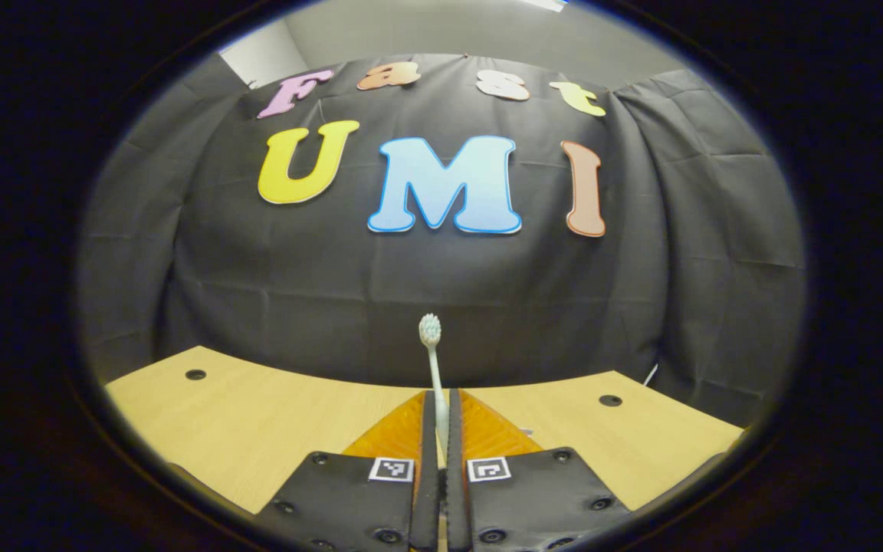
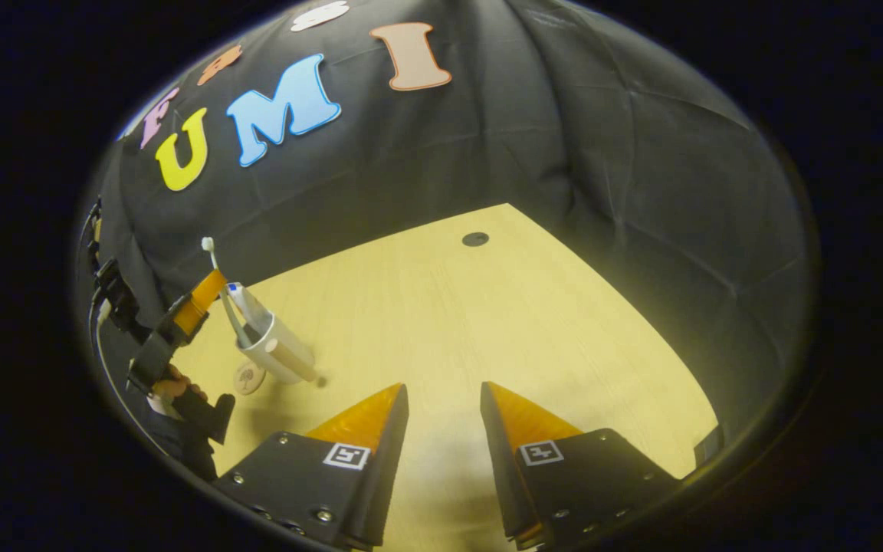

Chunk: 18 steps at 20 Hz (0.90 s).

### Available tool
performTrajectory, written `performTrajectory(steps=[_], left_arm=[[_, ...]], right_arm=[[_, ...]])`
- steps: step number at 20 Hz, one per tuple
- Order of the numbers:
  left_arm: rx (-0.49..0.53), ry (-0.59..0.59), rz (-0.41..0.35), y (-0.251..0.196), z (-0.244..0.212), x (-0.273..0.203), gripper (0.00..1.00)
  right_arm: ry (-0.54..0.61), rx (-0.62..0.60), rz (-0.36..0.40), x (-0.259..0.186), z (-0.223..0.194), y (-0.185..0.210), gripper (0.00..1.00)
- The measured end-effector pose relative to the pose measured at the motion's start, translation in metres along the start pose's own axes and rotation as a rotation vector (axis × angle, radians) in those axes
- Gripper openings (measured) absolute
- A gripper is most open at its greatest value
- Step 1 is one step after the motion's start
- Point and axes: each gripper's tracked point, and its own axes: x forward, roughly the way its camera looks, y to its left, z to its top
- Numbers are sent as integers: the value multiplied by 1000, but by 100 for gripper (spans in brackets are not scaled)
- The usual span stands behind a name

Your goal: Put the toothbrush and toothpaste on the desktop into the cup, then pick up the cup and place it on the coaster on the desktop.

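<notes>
A: Toothbrush [image 1: 432, 360] is standing clamped between the left gripper [image 1: 441, 429] fingers; in the left gripper view the fingers are pressing together on the handle and the bristle head is pointing up toward 12 o'clock. Long axis is running upright, roughly in line with the fingers.

B: And seen from the right gripper view?

A: From there the left gripper [image 2: 198, 303] is sitting at about 9 o'clock, just beside the white cup [image 2: 277, 349]. The toothbrush [image 2: 221, 284] is rising from the cup's mouth, head up and leaning slightly toward 11 o'clock. I cannot tell whether its lower end is already touching the cup's bottom. The toothpaste [image 2: 248, 305] is already standing in the cup, cap end up.

B: Right gripper?

A: Right gripper [image 2: 441, 406] is hanging with fingers well apart, holding nothing, over bare wooden desktop [image 2: 487, 322]. The cup is lying off toward its 10 o'clock, well apart from it.

B: Coaster?

A: A small round coaster [image 2: 248, 377] is lying just beside the cup's base, toward 7 o'clock from it.

B: Judgement?

A: The left hand is the nearer one. The coming move likely turns on releasing the brush down along its own upright axis into the cup.
</notes>
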Motion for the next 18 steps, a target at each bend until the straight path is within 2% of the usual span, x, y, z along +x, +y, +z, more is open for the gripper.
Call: performTrajectory(steps=[1,2,3,6,7,10,15,18], left_arm=[[-4,2,0,0,-1,-2,11],[-7,4,2,-1,0,0,11],[-12,4,-4,-2,-1,-1,17],[-1,15,0,0,-2,-5,19],[5,20,4,1,-2,-6,23],[9,34,1,4,0,-11,23],[8,91,13,15,0,-34,25],[-9,154,34,32,-3,-56,25]], right_arm=[[0,-1,5,1,1,2,56],[2,-1,8,2,1,5,54],[3,0,13,3,2,7,54],[9,2,25,4,2,14,56],[9,3,31,4,3,17,56],[9,-2,56,5,8,28,56],[19,-49,144,10,20,64,53],[52,-126,210,16,20,92,56]])
